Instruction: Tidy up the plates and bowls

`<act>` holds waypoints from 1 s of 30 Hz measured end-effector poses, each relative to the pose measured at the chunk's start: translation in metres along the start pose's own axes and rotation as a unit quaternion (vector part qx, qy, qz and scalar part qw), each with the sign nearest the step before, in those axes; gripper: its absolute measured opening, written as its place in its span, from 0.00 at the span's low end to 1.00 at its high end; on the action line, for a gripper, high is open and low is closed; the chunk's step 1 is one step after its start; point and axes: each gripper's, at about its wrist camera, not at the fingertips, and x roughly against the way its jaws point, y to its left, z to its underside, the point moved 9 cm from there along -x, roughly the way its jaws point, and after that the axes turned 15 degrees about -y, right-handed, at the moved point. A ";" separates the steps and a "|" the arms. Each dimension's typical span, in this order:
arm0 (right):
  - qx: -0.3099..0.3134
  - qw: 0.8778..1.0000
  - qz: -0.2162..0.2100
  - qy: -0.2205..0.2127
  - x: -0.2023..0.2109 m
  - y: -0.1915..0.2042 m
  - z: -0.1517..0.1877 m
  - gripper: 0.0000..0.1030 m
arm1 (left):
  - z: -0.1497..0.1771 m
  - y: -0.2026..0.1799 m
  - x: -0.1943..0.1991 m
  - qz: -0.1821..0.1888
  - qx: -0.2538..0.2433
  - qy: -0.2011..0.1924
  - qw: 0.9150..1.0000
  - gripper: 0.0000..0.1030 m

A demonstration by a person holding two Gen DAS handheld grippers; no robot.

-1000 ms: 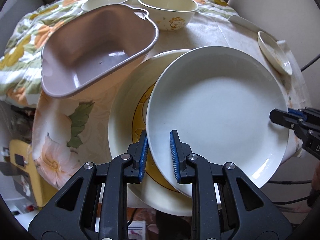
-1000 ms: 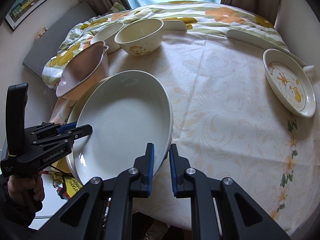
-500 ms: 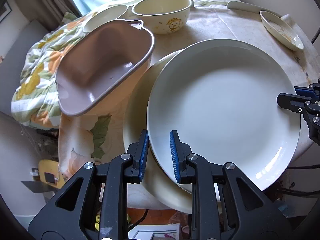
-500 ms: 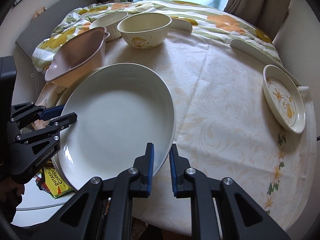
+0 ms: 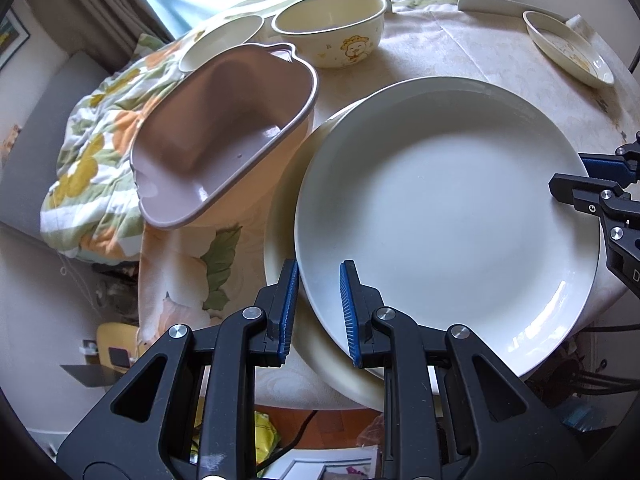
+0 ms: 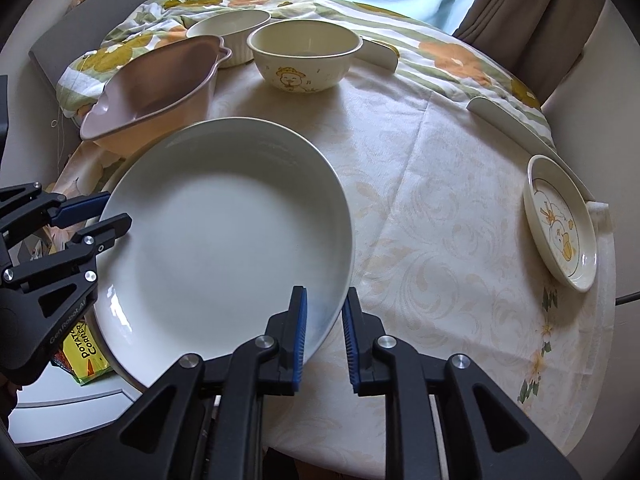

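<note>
Both claws are on the big round white ceramic plate (image 5: 448,216) right now, one at each side of it. The left claw (image 5: 318,312) has its blue ribbed pads narrowed right down onto the plate's near rim, one pad above and one under the edge. Across the plate, the right claw (image 6: 323,330) straddles the opposite rim, and its jaws are just easing open, with the rim between the pads.

The white plate sits over a larger cream plate (image 5: 288,240) at the edge of the round desk (image 6: 440,220), which wears a pale patterned cloth. The cream plate peeks out as a crescent on the left and under the near side; whether the two plates touch, I cannot tell.

Just behind them, a mauve plastic bowl with a scalloped rim (image 5: 224,140) stands tilted, its mouth leaning toward the desk's edge. Further back is a cream bowl with a cartoon figure on its side (image 5: 332,32), upright, and beside it a white ribbed dish (image 5: 220,40).

Well apart, out at the far right edge of the desk, lies a small cream saucer with a duck picture (image 6: 560,220). A flowered quilt (image 6: 420,40) is bunched up behind the desk, with curtains beyond it. Below the desk's edge in the right-wrist view, a yellow snack packet (image 6: 80,352) shows.
</note>
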 end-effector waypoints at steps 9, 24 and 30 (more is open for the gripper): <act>-0.005 1.000 -0.003 0.001 0.000 0.000 0.000 0.17 | 0.001 0.000 0.005 -0.013 -0.008 0.000 1.000 0.18; -0.017 1.000 -0.014 -0.007 0.001 0.004 -0.002 0.17 | -0.003 -0.001 0.007 -0.008 0.011 -0.013 1.000 0.77; -0.037 0.999 -0.017 -0.010 0.005 -0.002 0.000 0.16 | -0.009 -0.005 0.010 -0.001 0.012 -0.016 1.000 0.77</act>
